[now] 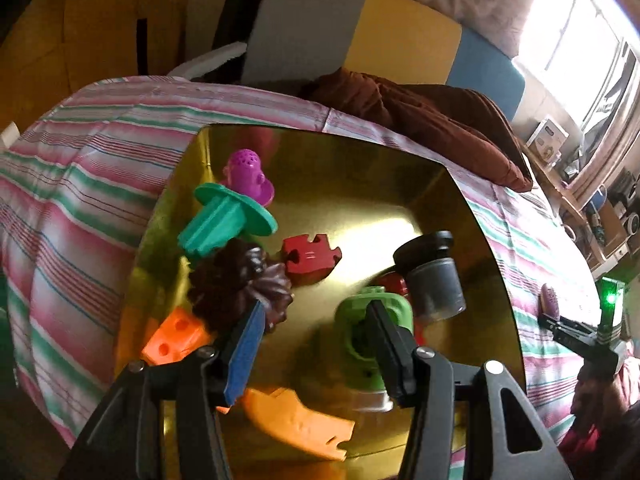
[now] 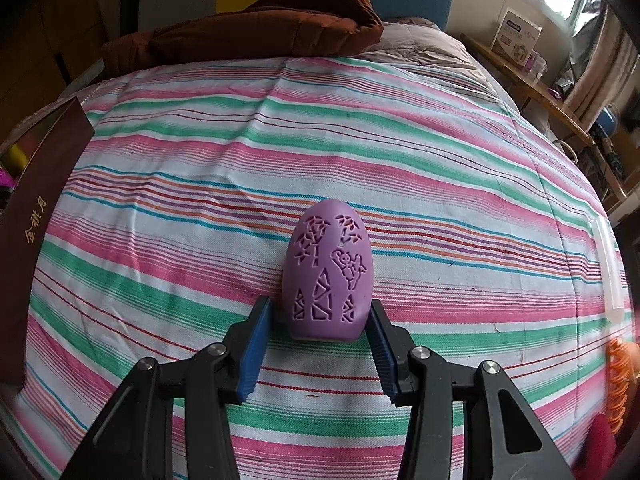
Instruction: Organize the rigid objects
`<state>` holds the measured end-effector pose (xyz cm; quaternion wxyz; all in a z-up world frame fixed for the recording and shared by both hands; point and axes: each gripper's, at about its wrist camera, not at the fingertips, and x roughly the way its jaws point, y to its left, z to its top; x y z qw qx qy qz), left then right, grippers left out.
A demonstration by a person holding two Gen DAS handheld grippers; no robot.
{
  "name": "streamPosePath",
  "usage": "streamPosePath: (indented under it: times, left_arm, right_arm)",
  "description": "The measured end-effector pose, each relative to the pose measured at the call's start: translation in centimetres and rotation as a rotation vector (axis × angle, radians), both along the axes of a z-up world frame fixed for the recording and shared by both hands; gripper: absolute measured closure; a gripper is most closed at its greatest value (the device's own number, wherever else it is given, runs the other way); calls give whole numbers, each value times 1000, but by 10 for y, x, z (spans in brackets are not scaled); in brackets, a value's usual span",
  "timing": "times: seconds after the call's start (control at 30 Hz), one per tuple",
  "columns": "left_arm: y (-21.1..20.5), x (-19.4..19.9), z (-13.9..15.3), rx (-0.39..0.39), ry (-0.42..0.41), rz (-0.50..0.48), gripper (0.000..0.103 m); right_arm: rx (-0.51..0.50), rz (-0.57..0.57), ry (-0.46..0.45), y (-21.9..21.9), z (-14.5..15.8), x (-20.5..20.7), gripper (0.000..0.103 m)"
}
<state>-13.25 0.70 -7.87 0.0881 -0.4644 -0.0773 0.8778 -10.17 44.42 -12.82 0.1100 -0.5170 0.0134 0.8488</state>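
Right gripper (image 2: 320,320): jaws spread, flanking the base of the purple carved egg (image 2: 327,276), not yet pinching.
Egg: lying on the striped bed (image 2: 440,168), well apart from the gold tray (image 1: 360,184).
Left gripper (image 1: 316,332): jaws spread, empty, above the tray's toys, near the green piece (image 1: 356,320).
Risk: smooth curved sides could squirt forward if the jaws close near the base; soft bedding may let it roll.

Likely a home bedroom: striped bedsheet (image 2: 320,140), brown quilt (image 2: 256,28), cluttered windowside shelf (image 2: 532,80).
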Motion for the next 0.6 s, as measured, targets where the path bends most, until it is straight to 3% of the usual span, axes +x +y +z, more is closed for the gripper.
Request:
streamPosePath:
  times: [0.3,0.6]
  left_arm:
    - [-5,32,30,-70,109,36,50]
    - [-17,54,45,-79,137,50,50]
  right_arm:
    - [21,14,-3,-5,1,0,61]
    - [42,26,-7,-11,2,2,63]
